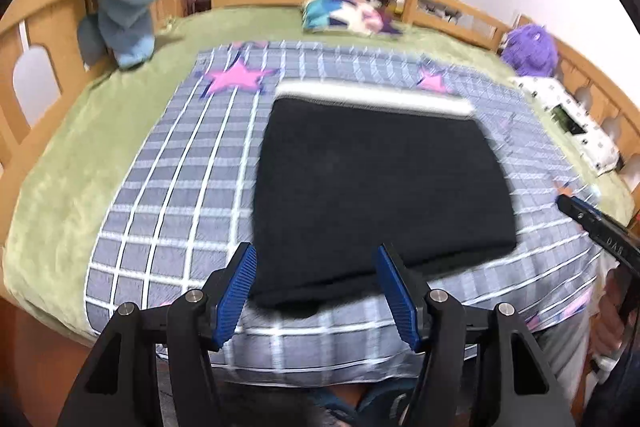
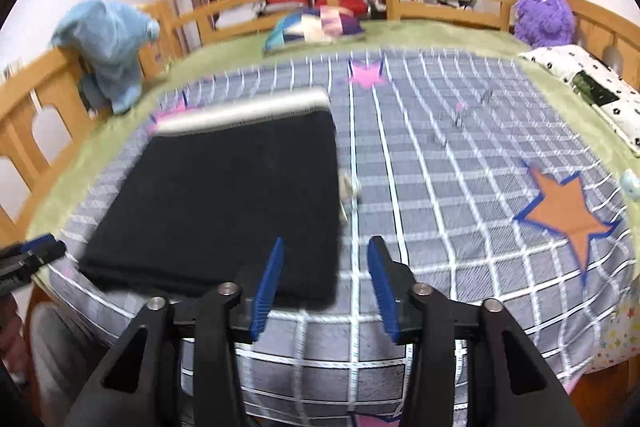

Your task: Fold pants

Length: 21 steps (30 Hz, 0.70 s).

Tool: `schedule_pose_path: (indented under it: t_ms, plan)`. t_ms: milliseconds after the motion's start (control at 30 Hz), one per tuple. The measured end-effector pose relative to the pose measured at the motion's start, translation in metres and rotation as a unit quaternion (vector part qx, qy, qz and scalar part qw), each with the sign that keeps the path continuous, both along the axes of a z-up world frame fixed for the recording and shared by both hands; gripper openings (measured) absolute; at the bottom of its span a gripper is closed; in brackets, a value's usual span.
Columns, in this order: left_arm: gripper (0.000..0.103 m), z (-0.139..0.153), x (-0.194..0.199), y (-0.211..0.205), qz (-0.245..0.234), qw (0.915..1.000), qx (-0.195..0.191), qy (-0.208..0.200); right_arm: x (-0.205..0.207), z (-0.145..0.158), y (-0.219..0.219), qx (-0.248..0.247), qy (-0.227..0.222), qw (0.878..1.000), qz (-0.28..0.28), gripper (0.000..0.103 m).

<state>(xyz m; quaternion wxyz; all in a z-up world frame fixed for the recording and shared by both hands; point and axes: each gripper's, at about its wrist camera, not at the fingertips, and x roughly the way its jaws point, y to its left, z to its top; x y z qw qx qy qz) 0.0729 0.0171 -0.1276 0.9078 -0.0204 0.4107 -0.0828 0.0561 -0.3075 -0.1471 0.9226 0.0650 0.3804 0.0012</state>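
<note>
You are holding your left gripper [image 1: 316,291] with its jaws spread and nothing between them, just off the near edge of the folded black pants [image 1: 376,183]. The pants are lying flat on the checked blanket [image 1: 168,195], a pale band at their 12 o'clock edge. Your right gripper [image 2: 326,285] is hanging spread and empty too, at the pants' [image 2: 224,203] 5 o'clock corner.
</note>
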Motion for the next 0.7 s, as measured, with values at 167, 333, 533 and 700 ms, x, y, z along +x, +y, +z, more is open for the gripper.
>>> schedule_pose_path:
  t_ms: [167, 333, 533, 700]
  plan:
    - [0.069, 0.04, -0.021, -0.027, 0.002, 0.9997, 0.0, -0.025, -0.016, 0.054, 0.01, -0.008, -0.03, 1.0, -0.001, 0.055]
    - [0.075, 0.058, -0.044, -0.043, 0.004, 0.999, 0.009, -0.043, -0.038, 0.075, 0.016, -0.027, -0.045, 0.998, -0.019, 0.086]
    - [0.08, 0.069, -0.065, -0.048, 0.018, 0.998, 0.022, -0.056, -0.064, 0.085, 0.023, -0.054, -0.05, 0.997, -0.02, 0.098]
    - [0.083, 0.075, -0.073, -0.044, 0.019, 0.9978, 0.019, -0.061, -0.08, 0.089, 0.03, -0.065, -0.046, 0.997, -0.019, 0.099]
